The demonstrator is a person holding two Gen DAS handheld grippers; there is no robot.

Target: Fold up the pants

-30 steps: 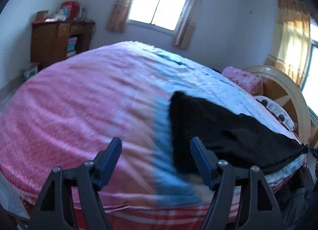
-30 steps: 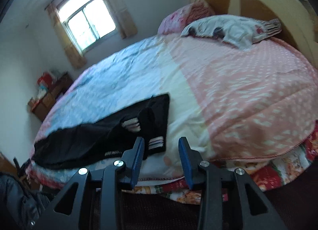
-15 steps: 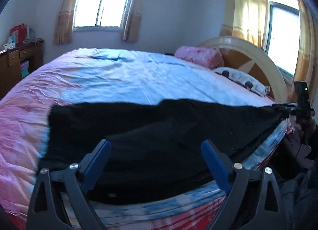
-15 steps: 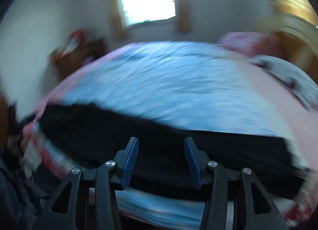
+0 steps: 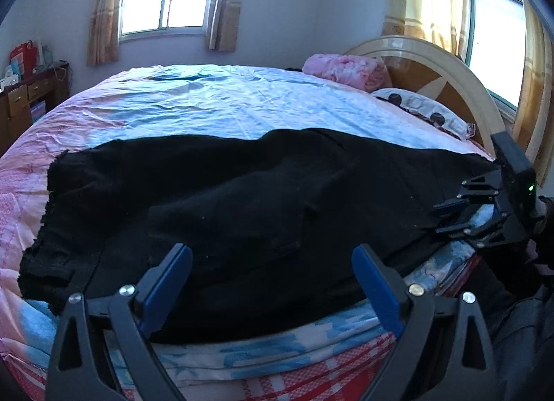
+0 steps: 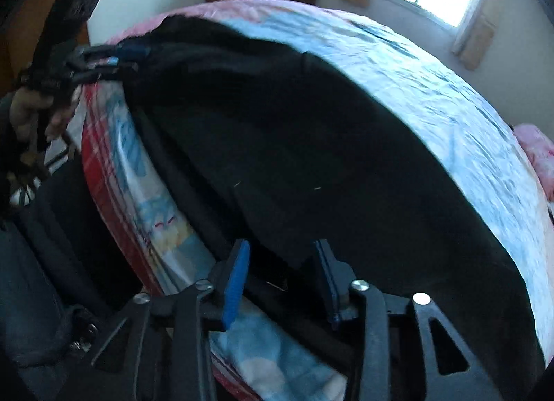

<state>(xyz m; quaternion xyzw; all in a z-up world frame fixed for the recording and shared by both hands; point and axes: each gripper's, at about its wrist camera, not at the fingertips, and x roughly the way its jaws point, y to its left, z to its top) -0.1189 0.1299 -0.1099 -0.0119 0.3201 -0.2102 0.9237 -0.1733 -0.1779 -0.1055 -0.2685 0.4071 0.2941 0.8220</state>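
Black pants (image 5: 263,207) lie spread lengthwise along the near edge of the bed; they also fill the right wrist view (image 6: 329,144). My left gripper (image 5: 271,274) is open, its blue pads wide apart over the pants' near edge. My right gripper (image 6: 282,269) is open, its pads either side of the pants' hem at the bed edge. It shows at the pants' right end in the left wrist view (image 5: 450,217). The left gripper shows at the pants' far end in the right wrist view (image 6: 114,61).
The bed (image 5: 207,103) has a blue and pink quilt. Pillows (image 5: 346,68) and a curved wooden headboard (image 5: 450,72) stand at the right. A wooden dresser (image 5: 20,103) is at the left wall. Dark clothing (image 6: 41,228) lies below the bed edge.
Both grippers swung from the bed's ends toward the pants and came closer to the near edge. The right gripper turned left along the pants. Both stay open.
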